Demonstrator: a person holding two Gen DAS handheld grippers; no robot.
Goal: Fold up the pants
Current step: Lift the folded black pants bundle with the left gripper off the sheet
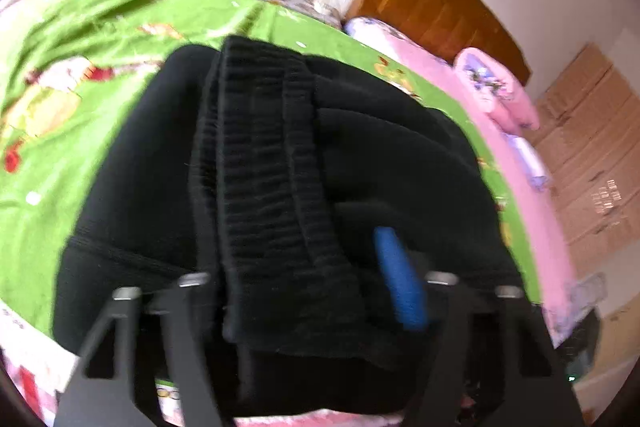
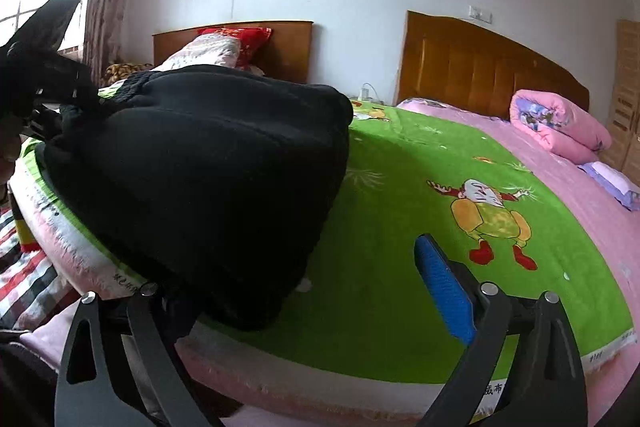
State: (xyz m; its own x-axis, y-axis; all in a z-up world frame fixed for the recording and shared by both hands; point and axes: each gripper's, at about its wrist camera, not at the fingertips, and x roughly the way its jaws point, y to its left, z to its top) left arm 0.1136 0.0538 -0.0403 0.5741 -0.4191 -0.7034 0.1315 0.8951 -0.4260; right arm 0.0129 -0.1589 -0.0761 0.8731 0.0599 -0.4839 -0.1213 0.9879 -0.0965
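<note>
The left gripper (image 1: 316,303) pinches the ribbed waistband of the black pants (image 1: 280,187), which fills the middle of the left wrist view; one blue pad (image 1: 400,287) shows at about four o'clock from the picture's centre, pressed against the cloth, while the other pad is buried under the fabric. The pants lie in a bunched, partly folded heap on the green cartoon sheet (image 1: 80,155), which spreads out toward nine o'clock, and a pink quilt (image 1: 500,95) sits rolled at about two o'clock near the wooden headboard (image 1: 432,11). The risk here, as a judgement, is that the grip has caught only some of the stacked layers, so a lift could peel the top one and undo the fold. In the right wrist view, the right gripper (image 2: 320,303) stands spread wide with nothing pressed between its fingers: one blue pad (image 2: 444,299) hangs bare at five o'clock, and the other side is hidden by the near corner of the pants (image 2: 200,179), which mound toward ten o'clock. If it closes there, it may snag the sheet (image 2: 400,227) along with the cloth, or miss the edge altogether. By count: one pair of pants, two grippers, one green sheet, two headboards (image 2: 480,67), one rolled pink quilt (image 2: 560,127).
</note>
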